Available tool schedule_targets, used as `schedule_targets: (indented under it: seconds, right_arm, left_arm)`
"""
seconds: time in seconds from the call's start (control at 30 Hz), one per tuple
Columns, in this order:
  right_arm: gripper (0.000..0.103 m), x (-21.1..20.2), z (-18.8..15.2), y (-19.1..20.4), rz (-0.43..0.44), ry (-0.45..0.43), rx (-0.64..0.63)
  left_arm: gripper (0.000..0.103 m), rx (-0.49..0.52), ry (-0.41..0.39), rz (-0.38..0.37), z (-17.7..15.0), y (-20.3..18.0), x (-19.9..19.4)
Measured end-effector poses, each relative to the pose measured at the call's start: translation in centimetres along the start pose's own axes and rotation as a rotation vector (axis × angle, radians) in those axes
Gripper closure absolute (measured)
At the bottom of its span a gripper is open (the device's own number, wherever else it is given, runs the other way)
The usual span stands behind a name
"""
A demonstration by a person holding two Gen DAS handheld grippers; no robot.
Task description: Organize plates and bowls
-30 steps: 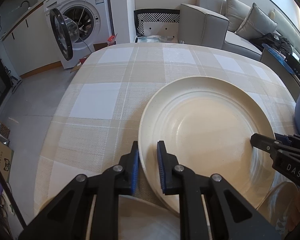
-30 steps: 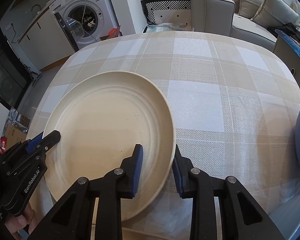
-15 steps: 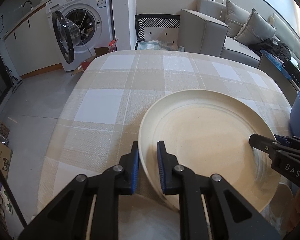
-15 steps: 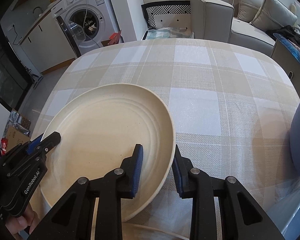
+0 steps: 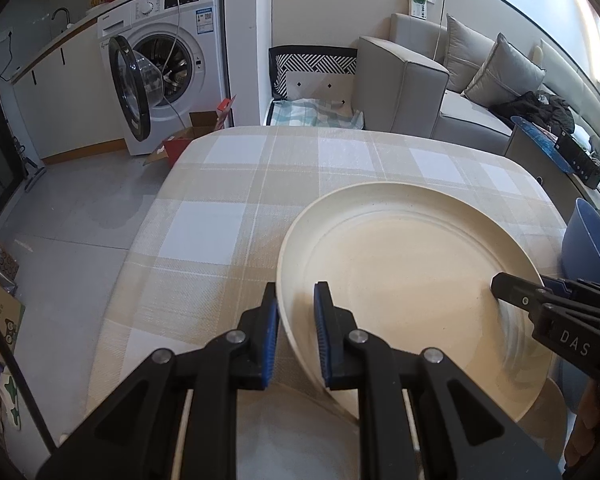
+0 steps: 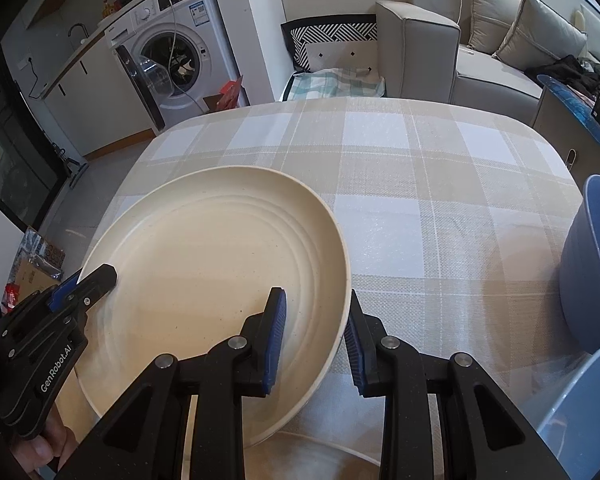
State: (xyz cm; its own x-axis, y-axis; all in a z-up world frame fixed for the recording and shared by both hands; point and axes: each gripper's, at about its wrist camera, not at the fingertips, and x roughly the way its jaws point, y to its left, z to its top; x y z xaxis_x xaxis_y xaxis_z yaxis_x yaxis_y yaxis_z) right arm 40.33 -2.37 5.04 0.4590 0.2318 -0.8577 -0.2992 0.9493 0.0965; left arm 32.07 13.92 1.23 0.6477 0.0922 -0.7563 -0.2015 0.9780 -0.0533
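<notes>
A large cream plate [image 5: 412, 276] [image 6: 204, 256] hangs tilted above the checked tablecloth, held by opposite rims. My left gripper [image 5: 296, 332] is shut on its near left rim, one blue pad under the rim and one inside. My right gripper [image 6: 314, 340] is shut on the right rim in the same way. In the left wrist view the right gripper [image 5: 540, 300] reaches in from the right. In the right wrist view the left gripper [image 6: 80, 288] comes in from the left, with a hand on it.
A blue bowl [image 6: 592, 264] [image 5: 588, 240] stands at the table's right edge, with a paler blue dish [image 6: 580, 404] nearer. Another cream dish [image 5: 284, 440] lies under the grippers. The table [image 6: 420, 200] stretches ahead. Beyond it are a washing machine [image 5: 168, 68] with its door open, and a sofa [image 5: 452, 92].
Both grippers have risen with the plate, which now hangs higher over the cloth. The blue bowl at the right has come further into view. Neither gripper has changed its hold.
</notes>
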Motion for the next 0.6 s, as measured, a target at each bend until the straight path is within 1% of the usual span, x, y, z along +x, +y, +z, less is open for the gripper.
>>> schedule_targets:
  seconds: [0.2, 0.43, 0.6]
  right_arm:
    - [0.075, -1.9, -0.5, -0.5, -0.009, -0.03, -0.002]
    - [0.075, -4.0, -1.3, -0.8, -0.011, -0.045, 0.008]
    - [0.075, -5.8, -2.1, -0.8, -0.021, -0.075, 0.002]
  left_arm:
    - [0.088, 0.013, -0.02, -0.003, -0.1, -0.9, -1.5]
    - [0.088, 0.021, -0.047, -0.016, -0.1, -1.7, -3.4]
    - [0.088, 0.027, -0.067, -0.027, -0.5, -2.1, -4.8]
